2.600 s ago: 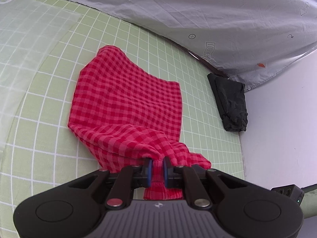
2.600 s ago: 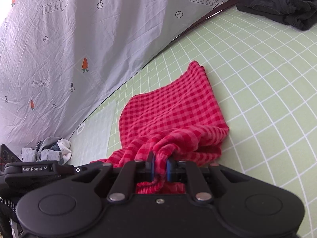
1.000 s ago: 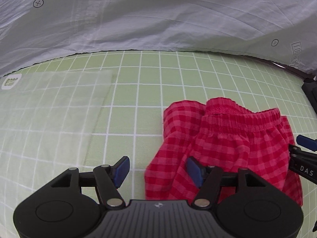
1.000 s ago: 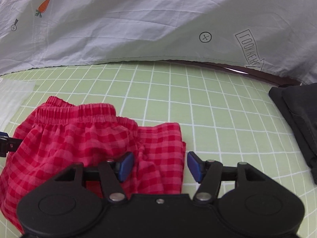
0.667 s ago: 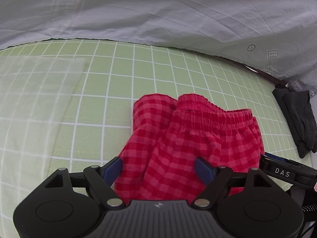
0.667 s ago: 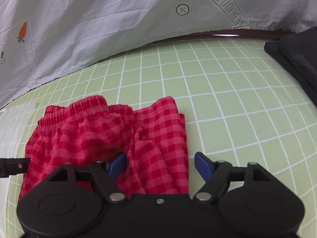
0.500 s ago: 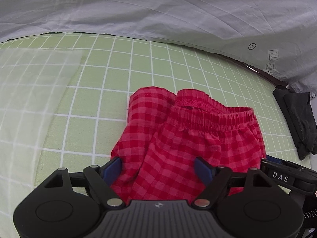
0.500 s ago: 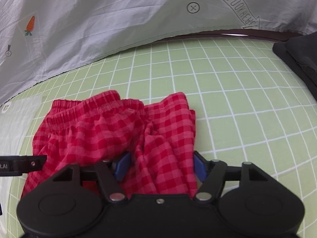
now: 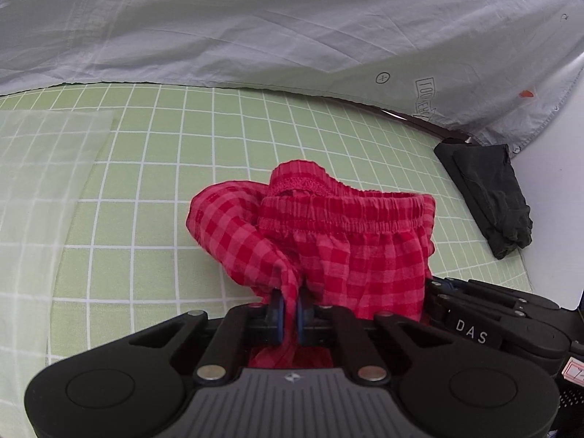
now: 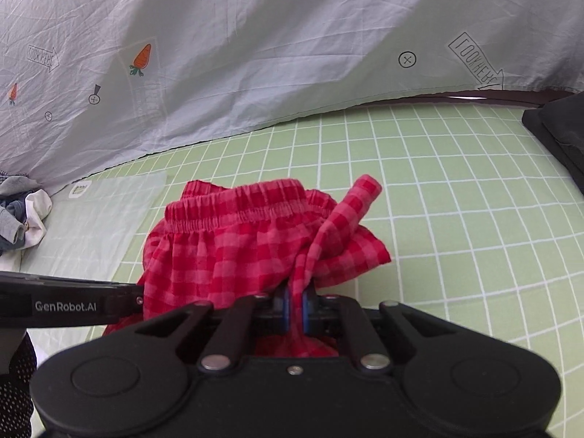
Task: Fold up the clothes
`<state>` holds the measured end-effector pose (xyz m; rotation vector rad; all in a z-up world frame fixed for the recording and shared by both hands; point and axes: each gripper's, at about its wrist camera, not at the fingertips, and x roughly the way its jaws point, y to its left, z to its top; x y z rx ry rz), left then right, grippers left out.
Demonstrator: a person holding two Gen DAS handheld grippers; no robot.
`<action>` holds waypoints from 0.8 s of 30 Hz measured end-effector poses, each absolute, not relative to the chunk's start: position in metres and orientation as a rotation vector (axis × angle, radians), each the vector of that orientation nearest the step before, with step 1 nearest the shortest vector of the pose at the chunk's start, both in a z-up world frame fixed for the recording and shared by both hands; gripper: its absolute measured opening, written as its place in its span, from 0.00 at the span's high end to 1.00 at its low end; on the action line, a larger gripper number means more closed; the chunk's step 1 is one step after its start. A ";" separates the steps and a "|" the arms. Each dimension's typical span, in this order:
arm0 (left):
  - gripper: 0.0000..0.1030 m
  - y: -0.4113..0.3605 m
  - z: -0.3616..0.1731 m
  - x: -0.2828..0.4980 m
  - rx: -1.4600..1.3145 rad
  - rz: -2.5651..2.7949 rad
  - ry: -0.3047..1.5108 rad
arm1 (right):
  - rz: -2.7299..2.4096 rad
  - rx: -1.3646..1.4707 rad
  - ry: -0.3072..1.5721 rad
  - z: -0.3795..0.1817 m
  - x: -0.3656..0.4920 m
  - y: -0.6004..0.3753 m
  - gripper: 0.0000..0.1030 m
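Red checked shorts (image 9: 357,241) lie bunched on the green grid mat (image 9: 153,168), elastic waistband on the far side. My left gripper (image 9: 288,310) is shut on the near left edge of the shorts. My right gripper (image 10: 295,306) is shut on the near right edge of the shorts (image 10: 233,241), and a fold of cloth stands up above it. The right gripper's body shows at the right of the left wrist view (image 9: 485,328). The left gripper's body shows at the left of the right wrist view (image 10: 65,304).
A folded black garment (image 9: 492,189) lies at the mat's far right edge, also in the right wrist view (image 10: 562,131). A clear plastic sheet (image 9: 40,168) covers the mat's left part. A pile of pale clothes (image 10: 22,219) sits far left. A grey printed sheet (image 9: 292,25) hangs behind.
Both grippers were open over the shorts' near edge half a second ago. Now both have closed on the cloth, bunching and lifting it at each grip.
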<state>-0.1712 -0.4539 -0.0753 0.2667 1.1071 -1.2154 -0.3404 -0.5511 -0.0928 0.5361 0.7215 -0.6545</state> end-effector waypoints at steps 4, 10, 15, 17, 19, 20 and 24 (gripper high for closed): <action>0.94 -0.436 -0.069 -0.194 0.262 -1.275 1.115 | -0.689 0.528 0.729 -0.083 -0.364 -0.518 0.93; 0.94 -0.423 -0.076 -0.235 0.275 -1.407 1.168 | -0.829 0.547 0.743 -0.078 -0.417 -0.480 0.93; 0.94 -0.427 -0.080 -0.285 0.314 -1.509 1.184 | -0.959 0.594 0.732 -0.075 -0.476 -0.475 0.93; 0.94 -0.435 -0.080 -0.306 0.317 -1.529 1.185 | -1.001 0.608 0.723 -0.074 -0.501 -0.478 0.93; 0.94 -0.447 -0.080 -0.329 0.321 -1.537 1.174 | -1.016 0.605 0.710 -0.071 -0.526 -0.489 0.93; 0.94 -0.454 -0.079 -0.340 0.318 -1.538 1.166 | -1.020 0.599 0.704 -0.069 -0.539 -0.495 0.93; 0.94 -0.494 -0.076 -0.387 0.280 -1.502 1.118 | -0.984 0.520 0.691 -0.064 -0.588 -0.543 0.93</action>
